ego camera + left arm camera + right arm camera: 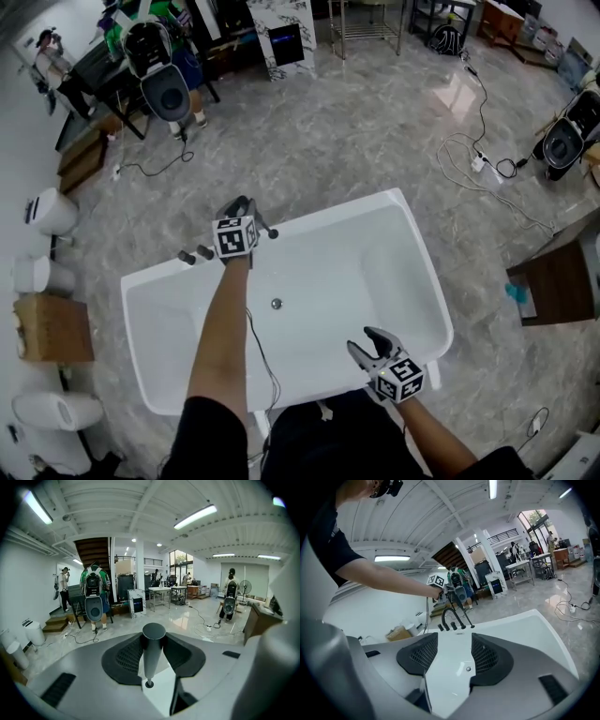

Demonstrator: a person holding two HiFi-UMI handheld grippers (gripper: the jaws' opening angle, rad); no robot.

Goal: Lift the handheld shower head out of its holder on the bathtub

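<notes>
Currently my left gripper (244, 208) has its jaws pinching the slim dark grey cylindrical shower head (151, 660), which stands nearly upright between the pads. Its lower tip sits close over the back rim of the white rectangular bathtub (328, 221), and I cannot tell whether that tip is clear of its holder. Just beside it on the same rim stand the black curved spout and knobs (449, 620). My right gripper (454, 641) has its jaws spread with nothing between them, only the white tub showing beyond. It hangs over the tub's near rim, well apart from the left. Grey marbled floor (356, 122) surrounds the tub.
</notes>
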